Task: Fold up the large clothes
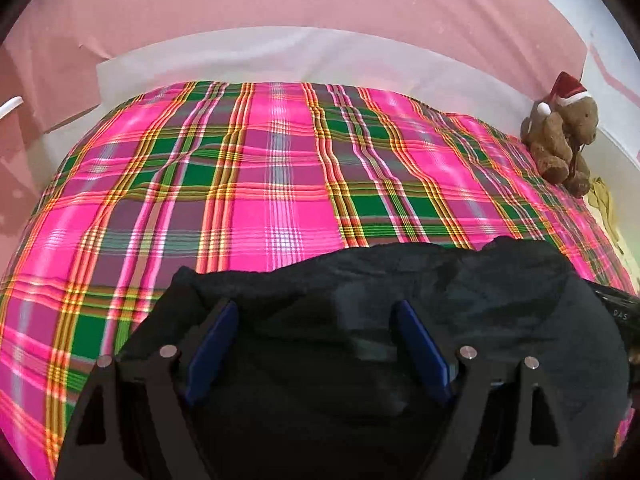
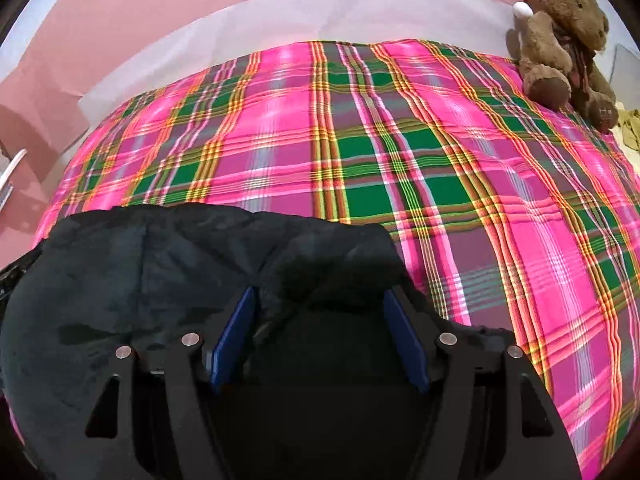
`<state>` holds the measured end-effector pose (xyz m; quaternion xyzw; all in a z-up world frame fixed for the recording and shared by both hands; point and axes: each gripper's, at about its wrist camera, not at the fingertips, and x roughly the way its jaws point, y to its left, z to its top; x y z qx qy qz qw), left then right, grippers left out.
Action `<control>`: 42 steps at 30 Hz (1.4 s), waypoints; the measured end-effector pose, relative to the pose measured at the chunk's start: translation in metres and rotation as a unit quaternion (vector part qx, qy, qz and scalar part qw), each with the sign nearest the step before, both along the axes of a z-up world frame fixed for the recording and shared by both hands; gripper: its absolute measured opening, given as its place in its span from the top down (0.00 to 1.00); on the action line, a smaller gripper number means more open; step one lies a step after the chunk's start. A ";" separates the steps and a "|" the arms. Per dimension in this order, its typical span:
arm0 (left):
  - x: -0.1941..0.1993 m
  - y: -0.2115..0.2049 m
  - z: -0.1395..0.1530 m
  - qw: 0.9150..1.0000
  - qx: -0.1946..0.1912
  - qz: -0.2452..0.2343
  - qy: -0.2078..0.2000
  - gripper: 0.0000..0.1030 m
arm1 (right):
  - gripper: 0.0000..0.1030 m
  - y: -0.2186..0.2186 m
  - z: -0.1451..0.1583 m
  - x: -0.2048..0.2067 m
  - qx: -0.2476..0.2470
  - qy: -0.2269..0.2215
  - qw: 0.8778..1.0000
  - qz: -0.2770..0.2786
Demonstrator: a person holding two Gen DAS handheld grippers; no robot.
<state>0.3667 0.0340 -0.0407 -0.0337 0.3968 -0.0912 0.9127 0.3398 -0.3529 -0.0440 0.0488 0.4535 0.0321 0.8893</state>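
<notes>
A large black garment lies bunched on the near part of a bed with a pink and green plaid sheet. My left gripper is open, its blue-padded fingers wide apart just over the garment's left part. In the right wrist view the same black garment fills the lower left on the plaid sheet. My right gripper is open over the garment's right edge, with dark cloth lying between the fingers. Neither gripper holds anything.
A brown teddy bear with a Santa hat sits at the far right of the bed, also in the right wrist view. A yellowish cloth lies beside it. A white headboard edge and pink wall stand behind.
</notes>
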 end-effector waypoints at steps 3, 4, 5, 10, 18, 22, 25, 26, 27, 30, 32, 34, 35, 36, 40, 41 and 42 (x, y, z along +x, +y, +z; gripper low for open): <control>0.003 0.001 -0.006 1.000 -0.012 0.000 -0.005 0.18 | 0.36 0.002 -0.005 -0.001 -0.009 -0.006 1.000 -0.005; 0.003 0.002 -0.007 1.000 -0.017 -0.001 -0.006 0.18 | 0.36 0.001 -0.006 -0.002 -0.007 -0.006 1.000 -0.005; 0.004 0.002 -0.008 1.000 -0.022 -0.002 -0.007 0.18 | 0.36 0.000 -0.007 -0.002 -0.005 -0.007 1.000 -0.006; 0.008 0.001 -0.012 1.000 -0.026 -0.002 -0.008 0.17 | 0.36 0.001 -0.013 0.002 -0.011 -0.016 1.000 -0.014; -0.014 0.018 0.035 0.999 -0.030 -0.009 -0.021 0.19 | 0.36 0.000 0.033 -0.019 -0.015 -0.041 0.999 -0.030; -0.014 0.042 0.045 0.999 -0.022 0.006 -0.035 0.19 | 0.36 0.036 0.074 -0.041 0.008 -0.093 0.996 0.010; 0.000 0.051 0.023 0.999 -0.029 0.019 -0.001 0.21 | 0.36 0.077 0.076 -0.039 0.022 -0.090 0.994 0.063; 0.003 0.051 0.014 0.999 -0.029 0.019 0.008 0.21 | 0.36 0.095 0.068 -0.034 0.023 -0.079 0.993 0.080; 0.006 0.051 0.004 0.999 -0.033 0.017 0.014 0.21 | 0.36 0.104 0.060 -0.028 0.012 -0.071 0.994 0.085; 0.007 0.050 -0.006 0.998 -0.052 0.019 0.010 0.21 | 0.36 0.115 0.029 -0.010 -0.015 -0.048 0.995 0.084; 0.012 0.048 -0.012 0.998 -0.059 0.017 0.010 0.21 | 0.36 0.111 0.018 -0.003 -0.005 -0.045 0.996 0.078; 0.014 0.047 -0.017 0.998 -0.065 0.017 0.007 0.21 | 0.36 0.112 0.009 -0.001 -0.014 -0.051 0.995 0.083; 0.016 0.045 -0.019 0.998 -0.064 0.017 0.008 0.21 | 0.36 0.112 0.005 -0.002 -0.015 -0.054 0.995 0.080; 0.017 0.044 -0.020 0.998 -0.062 0.019 0.010 0.21 | 0.36 0.112 0.003 -0.002 -0.017 -0.056 0.995 0.078; 0.016 0.041 -0.011 0.999 -0.047 0.021 0.019 0.21 | 0.36 0.109 0.009 -0.003 -0.016 -0.053 0.995 0.077; 0.011 0.043 -0.003 0.999 -0.046 0.022 0.014 0.22 | 0.36 0.104 0.015 -0.006 -0.008 -0.052 0.996 0.075; 0.005 0.046 0.006 0.999 -0.050 0.022 0.003 0.22 | 0.37 0.097 0.026 -0.011 0.001 -0.057 0.996 0.069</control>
